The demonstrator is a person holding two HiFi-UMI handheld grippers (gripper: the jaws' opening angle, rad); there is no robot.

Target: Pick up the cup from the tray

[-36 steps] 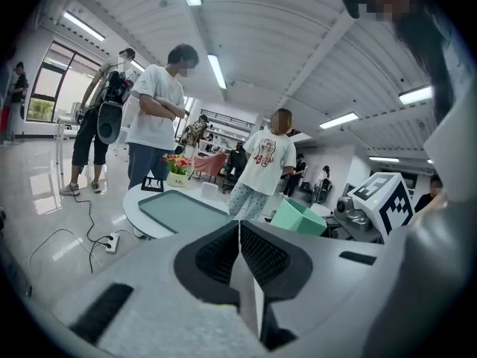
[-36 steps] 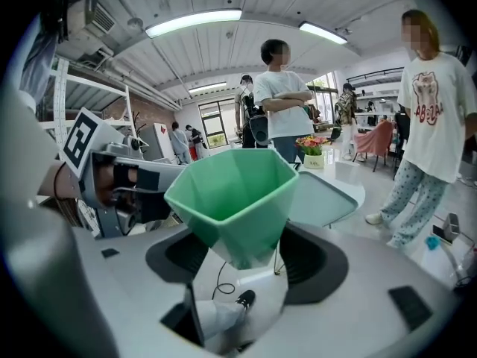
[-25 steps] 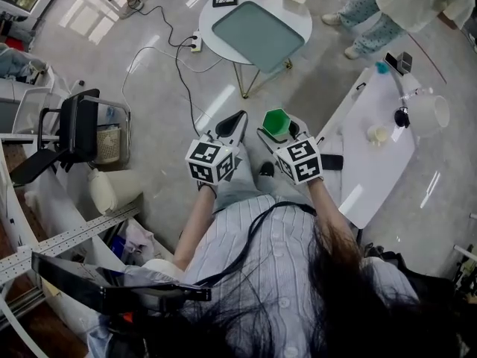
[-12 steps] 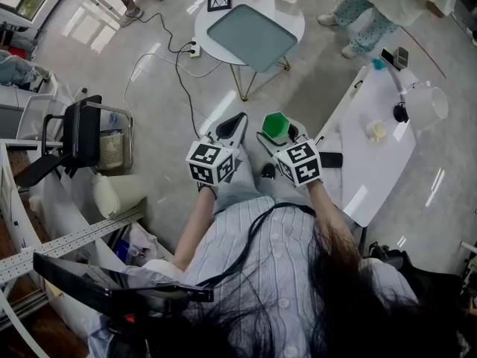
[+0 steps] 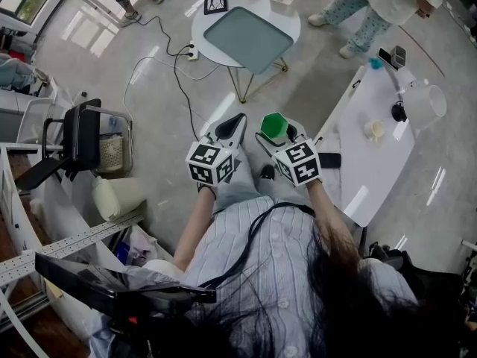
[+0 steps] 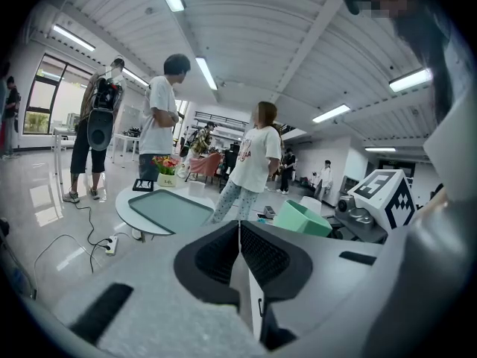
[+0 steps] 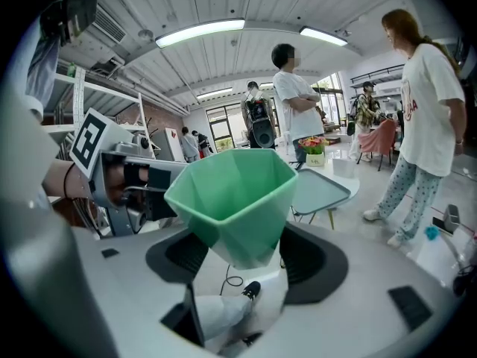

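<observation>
In the head view, the left gripper (image 5: 232,127) and the right gripper (image 5: 277,133) are held side by side, close in front of the person's lap and above the floor. The right gripper grasps a green cup (image 5: 276,124) with its mouth facing up. The tray (image 5: 250,39) lies well ahead of both grippers on a round table (image 5: 289,22). A long white table (image 5: 373,162) stands to the right of the right gripper.

In the left gripper view, the jaws are clenched, pad against pad. The cup shows just to their right, and the tray is far ahead to their left.

In the right gripper view, the jaws clamp the cup's narrow lower part from both sides. The tray lies well beyond the cup, slightly to the right. The left gripper is just to the left.
</observation>
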